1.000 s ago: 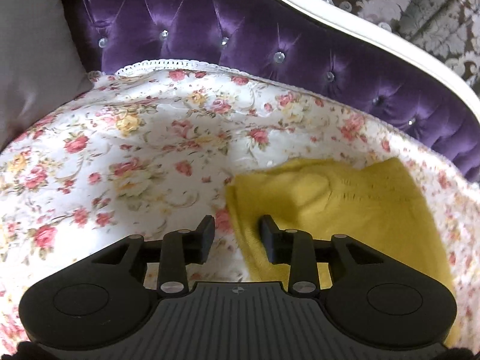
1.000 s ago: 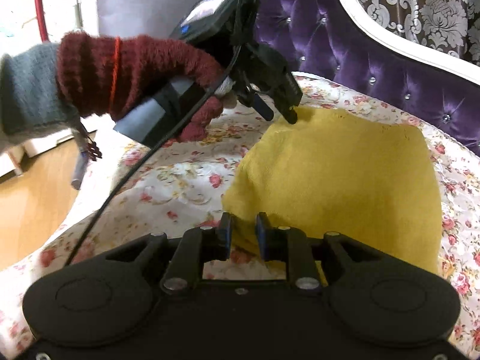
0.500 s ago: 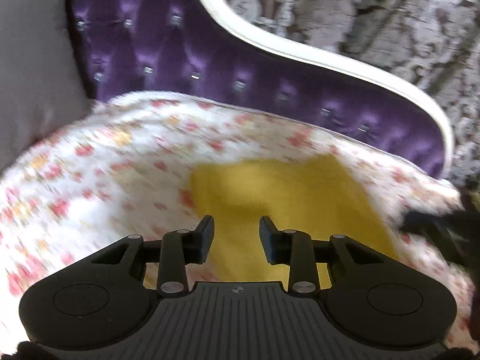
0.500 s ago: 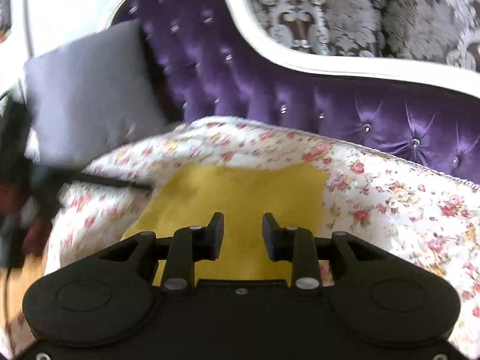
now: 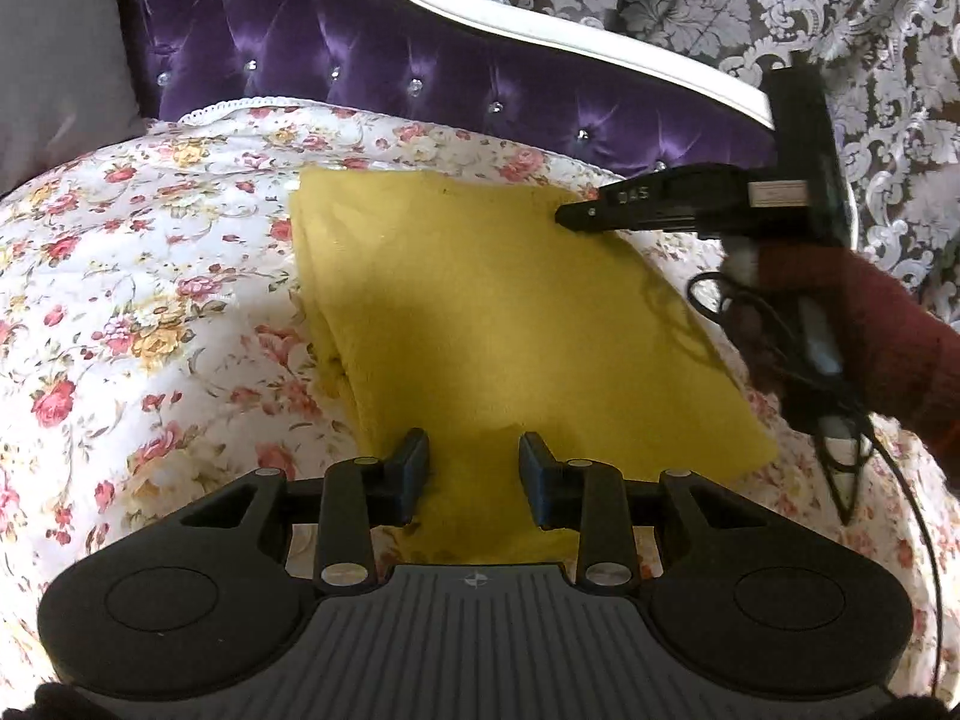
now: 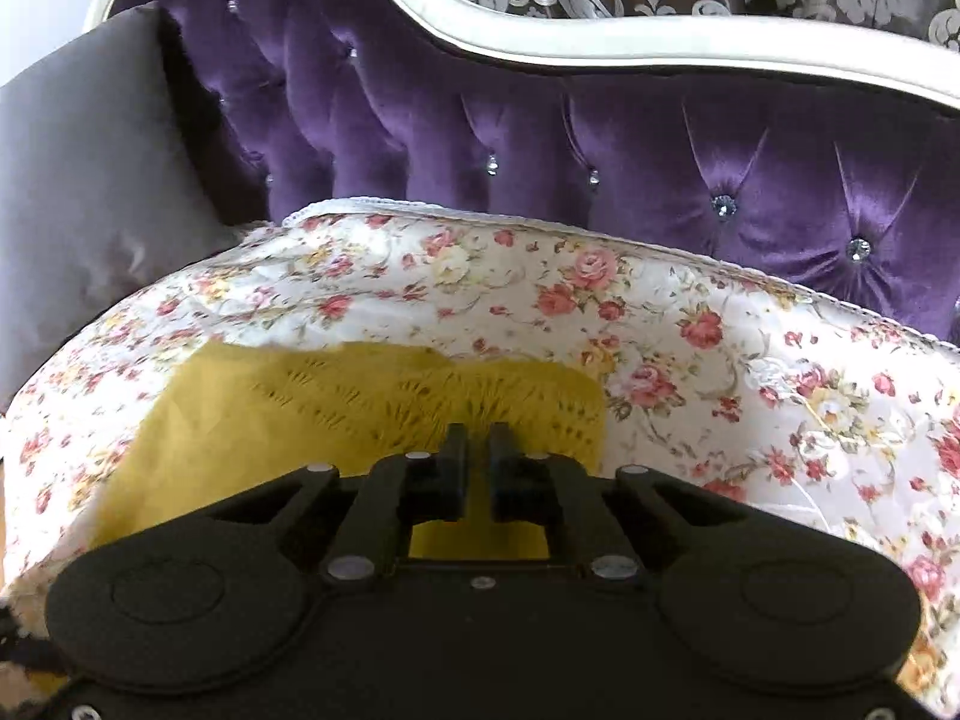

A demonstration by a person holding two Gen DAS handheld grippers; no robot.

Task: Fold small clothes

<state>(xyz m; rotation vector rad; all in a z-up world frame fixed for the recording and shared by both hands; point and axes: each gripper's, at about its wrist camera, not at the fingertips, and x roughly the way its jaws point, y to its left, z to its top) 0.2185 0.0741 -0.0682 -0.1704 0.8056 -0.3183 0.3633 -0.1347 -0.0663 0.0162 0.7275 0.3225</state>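
A yellow knit cloth (image 5: 498, 312) lies folded flat on a floral sheet (image 5: 150, 276). My left gripper (image 5: 474, 462) hovers open over the cloth's near edge, and its pads do not press on the fabric. In the left wrist view my right gripper (image 5: 570, 217) reaches in from the right, with its tip on the cloth's far right corner. In the right wrist view the right gripper (image 6: 477, 444) has its jaws drawn together on the ribbed hem of the yellow cloth (image 6: 270, 414). A hand in a dark red glove (image 5: 870, 330) holds it.
The sheet covers the seat of a purple tufted sofa (image 5: 360, 60) with a white curved frame (image 6: 660, 42). A grey cushion (image 6: 78, 180) leans at the left end. A black cable (image 5: 852, 468) hangs from the right gripper over the sheet's right side.
Both views have swung across the sheet. The right gripper left the cloth's near left edge, went to its far right corner and closed. The left gripper now sits over the cloth's near edge.
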